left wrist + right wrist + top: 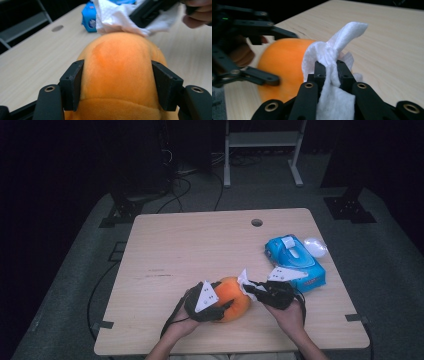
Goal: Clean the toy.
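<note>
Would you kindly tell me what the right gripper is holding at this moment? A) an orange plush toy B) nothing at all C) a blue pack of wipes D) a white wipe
D: in the right gripper view, the right gripper has its jaws pinched shut on a bunched white wipe, pressed against the orange plush toy.

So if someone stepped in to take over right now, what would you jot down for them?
Left claw: clamped on the sides of the orange plush toy, holding it on the table.
Right claw: shut on a bunched white wipe, which is pressed against the toy's top.
Blue wipes pack: on the table, past the right hand.
Done: a wipe is in the right claw and the toy is held steady.
Left: probably wipe over the rest of the toy, then put the toy and wipe down.
</note>
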